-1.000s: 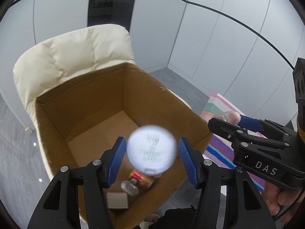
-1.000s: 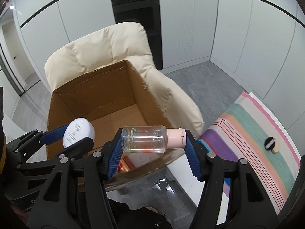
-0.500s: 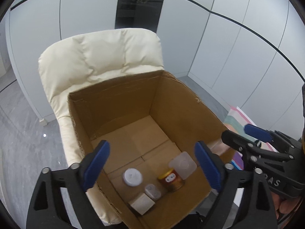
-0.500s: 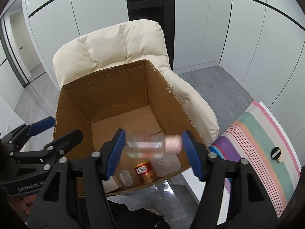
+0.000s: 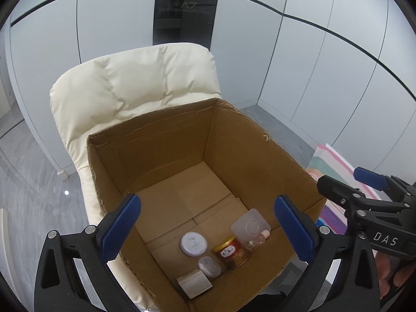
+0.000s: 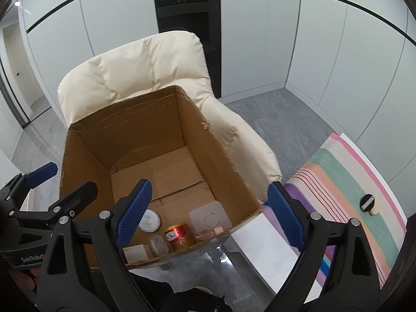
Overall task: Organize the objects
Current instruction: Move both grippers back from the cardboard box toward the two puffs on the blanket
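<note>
An open cardboard box (image 5: 260,145) (image 6: 202,140) sits on a cream armchair. On its floor near the front lie a round white jar (image 5: 193,243) (image 6: 150,220), a red-and-gold can (image 5: 232,251) (image 6: 179,236), a clear square container (image 5: 250,227) (image 6: 210,218), a small clear bottle with a pink cap (image 5: 258,238) (image 6: 209,234), a small clear case (image 5: 208,266) (image 6: 158,245) and a small paper box (image 5: 193,283) (image 6: 134,252). My left gripper (image 5: 208,230) is open and empty above the box's front. My right gripper (image 6: 209,215) is open and empty above the front right corner.
The cream armchair (image 5: 135,88) (image 6: 145,72) backs onto grey wall panels. A striped cloth (image 6: 345,189) covers a table at the right, with a small black disc (image 6: 367,202) on it. Grey floor surrounds the chair.
Both grippers opened. The white jar dropped from my left gripper and the pink-capped bottle from my right; both now lie on the box floor. Both grippers pulled back and up.
</note>
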Tool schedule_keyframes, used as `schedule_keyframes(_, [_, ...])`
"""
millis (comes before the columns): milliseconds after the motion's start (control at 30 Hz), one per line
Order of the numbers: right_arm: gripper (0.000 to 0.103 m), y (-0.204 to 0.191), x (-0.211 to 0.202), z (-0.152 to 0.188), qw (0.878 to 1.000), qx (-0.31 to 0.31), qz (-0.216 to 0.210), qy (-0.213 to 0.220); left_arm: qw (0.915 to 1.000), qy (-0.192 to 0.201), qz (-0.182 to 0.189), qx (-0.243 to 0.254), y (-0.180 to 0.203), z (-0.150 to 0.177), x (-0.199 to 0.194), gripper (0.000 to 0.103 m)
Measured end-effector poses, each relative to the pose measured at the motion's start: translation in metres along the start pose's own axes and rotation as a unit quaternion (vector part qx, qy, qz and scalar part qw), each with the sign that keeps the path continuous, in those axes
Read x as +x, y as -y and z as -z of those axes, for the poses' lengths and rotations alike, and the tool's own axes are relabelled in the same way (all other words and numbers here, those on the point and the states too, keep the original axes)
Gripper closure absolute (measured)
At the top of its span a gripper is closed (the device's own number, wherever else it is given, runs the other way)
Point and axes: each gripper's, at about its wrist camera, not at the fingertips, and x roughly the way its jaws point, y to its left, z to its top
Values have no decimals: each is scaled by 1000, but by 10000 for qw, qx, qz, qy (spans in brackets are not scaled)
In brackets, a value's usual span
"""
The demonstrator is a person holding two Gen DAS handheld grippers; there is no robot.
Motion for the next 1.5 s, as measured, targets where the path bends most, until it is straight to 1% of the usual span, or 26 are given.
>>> schedule_keyframes(200, [8,17,-5,4,9998,95,153,-12,9999,12,72,121,16,-1,3,0])
schedule_keyframes(267, [3,23,-7,6,9995,123,294,0,9998,14,72,171,22,-2,4,0])
schedule_keyframes(333, [2,32,-10,8,9991,200,364,49,9997,25,73,231,30,-3,5,0])
schedule_keyframes(600, [1,63,-20,16,9979,427,491,69,9988,44,197,452,62,-4,10,0])
schedule_keyframes(667, [1,70,-22,17,9974,486,525,74,9983,44,300,496,71,-3,11,0])
schedule_keyframes(867, [0,95,-31,26,9955,628,706,94,9971,108,356,663,97,-2,12,0])
schedule_keyframes(1033, [0,113,-38,33,9935,722,880,98,9960,77,470,759,117,0,14,0])
schedule_keyframes(1500, [0,161,-56,54,9869,1111,1164,109,9909,17,847,1043,167,5,18,0])
